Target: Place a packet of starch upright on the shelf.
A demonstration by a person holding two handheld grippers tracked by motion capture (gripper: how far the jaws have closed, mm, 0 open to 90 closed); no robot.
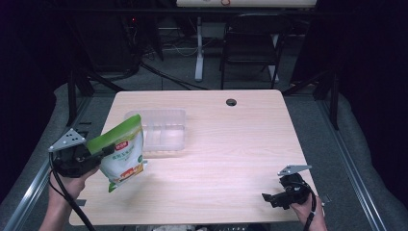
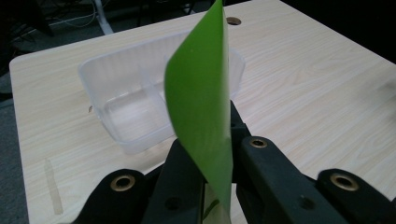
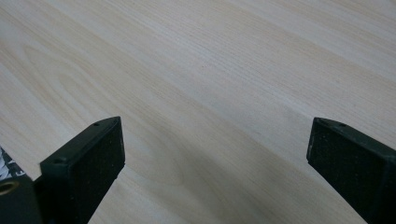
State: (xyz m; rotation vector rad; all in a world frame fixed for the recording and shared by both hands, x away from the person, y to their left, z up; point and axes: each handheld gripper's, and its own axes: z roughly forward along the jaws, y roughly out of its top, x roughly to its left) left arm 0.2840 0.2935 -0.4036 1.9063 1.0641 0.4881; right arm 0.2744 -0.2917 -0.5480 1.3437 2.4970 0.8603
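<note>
Green-topped pouch hangs clear of the table at the near left, pinched by its upper edge in the left gripper, whose jaws are clamped tight on the green band, as the left gripper view shows, with the pouch standing edge-on between them. Just beyond and to the right sits a clear plastic container, open and seemingly empty; in the left gripper view the container lies straight ahead past the pouch. The likely step is carrying the pouch over and lowering it in. To do that well, the grip should stay firm on the top seam, the bag's bottom should be lifted above the near rim before moving forward, and it should then be lowered inside the walls before letting go, since the light tub could slide if nudged. Far over at the near right, the right gripper idles close above bare wood, its jaws spread wide with nothing between them.
</note>
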